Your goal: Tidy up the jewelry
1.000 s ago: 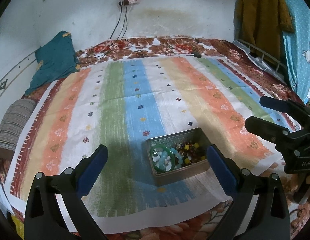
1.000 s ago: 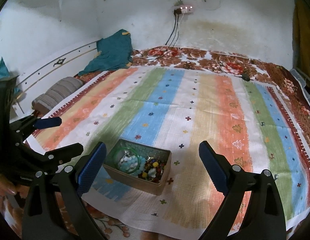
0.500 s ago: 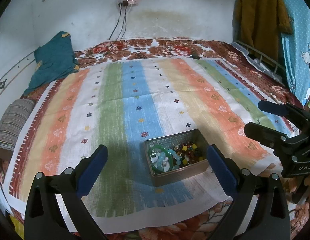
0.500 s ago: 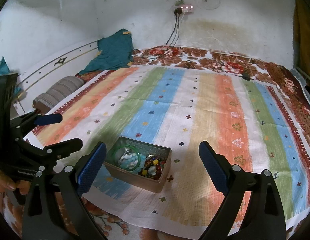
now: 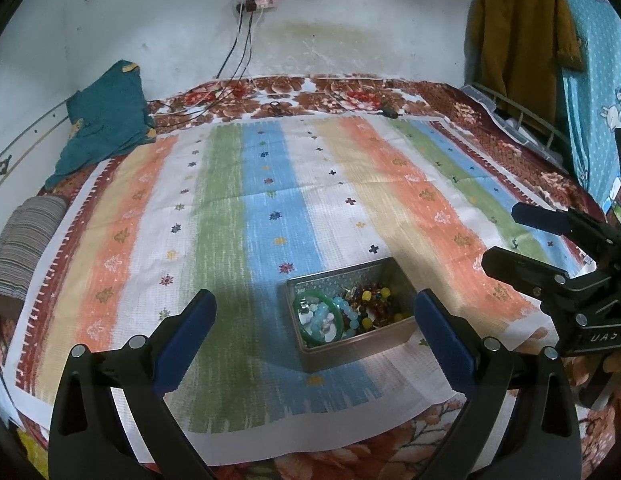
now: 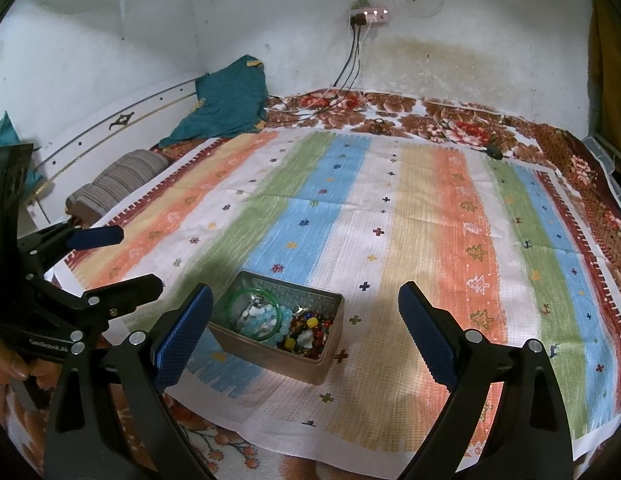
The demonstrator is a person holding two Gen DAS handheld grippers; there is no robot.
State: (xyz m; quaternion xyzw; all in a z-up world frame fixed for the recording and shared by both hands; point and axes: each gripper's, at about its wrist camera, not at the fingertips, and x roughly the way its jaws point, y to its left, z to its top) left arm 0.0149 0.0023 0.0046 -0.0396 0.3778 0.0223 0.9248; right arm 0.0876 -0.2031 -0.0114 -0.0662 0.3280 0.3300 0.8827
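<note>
A small metal tin (image 5: pixel 362 344) (image 6: pixel 310 368) sits on the striped cloth near the front edge. It holds a green bangle (image 5: pixel 315 319) (image 6: pixel 252 314), pale blue beads (image 5: pixel 348 312) (image 6: pixel 284 320) and mixed coloured beads (image 5: pixel 376 304) (image 6: pixel 310 330). My left gripper (image 5: pixel 310 320) is open and empty, above and just in front of the tin; it also shows in the right wrist view (image 6: pixel 122 258). My right gripper (image 6: pixel 304 324) is open and empty, with the tin between its fingers' line of sight; it also shows in the left wrist view (image 5: pixel 506 236).
The striped cloth (image 5: pixel 270 200) (image 6: pixel 390 220) covers a floral bedspread (image 5: pixel 310 92). A teal garment (image 5: pixel 106 120) and a striped pillow (image 5: pixel 22 244) lie at the left. Cables run from a wall power strip (image 5: pixel 258 0). A wall bounds the far side.
Both grippers have moved slightly nearer the tin; it sits a little lower and closer in both views. Both stay open.
</note>
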